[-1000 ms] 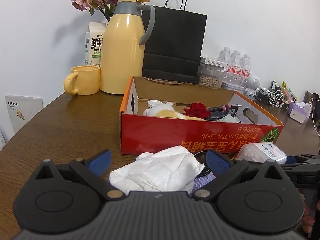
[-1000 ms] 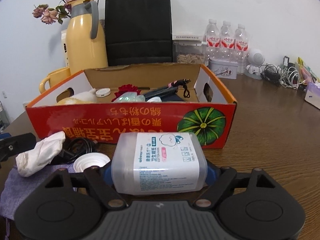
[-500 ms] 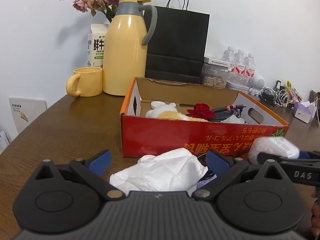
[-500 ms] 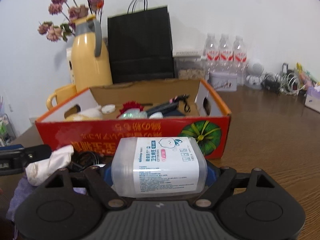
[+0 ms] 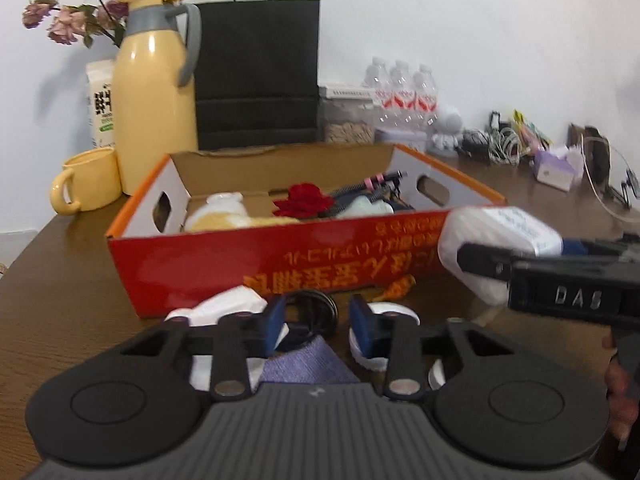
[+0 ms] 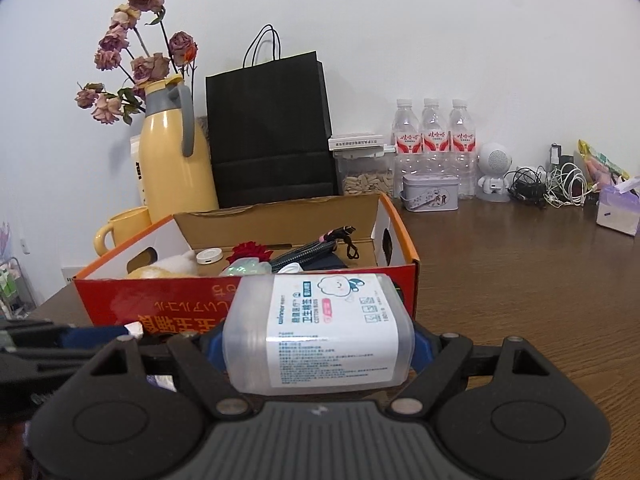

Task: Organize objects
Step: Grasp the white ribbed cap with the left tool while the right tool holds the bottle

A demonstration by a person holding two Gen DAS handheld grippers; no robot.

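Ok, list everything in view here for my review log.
Cardboard box: one, red-orange, table centre, holding red flower.
Cotton bud box: one, clear, white label, in right hand-held gripper.
Thermos: one, yellow, behind box, left.
Mug: one, yellow, beside thermos.
Paper bag: one, black, behind box.
Water bottles: three, clear, red labels, back right.
Tissue: one, white, before box.
Cloth: one, purple, below left hand-held gripper.
Left hand-held gripper: black, blue pads, jaws just closing, nothing visibly pinched.
Right hand-held gripper: black, closed on cotton bud box.
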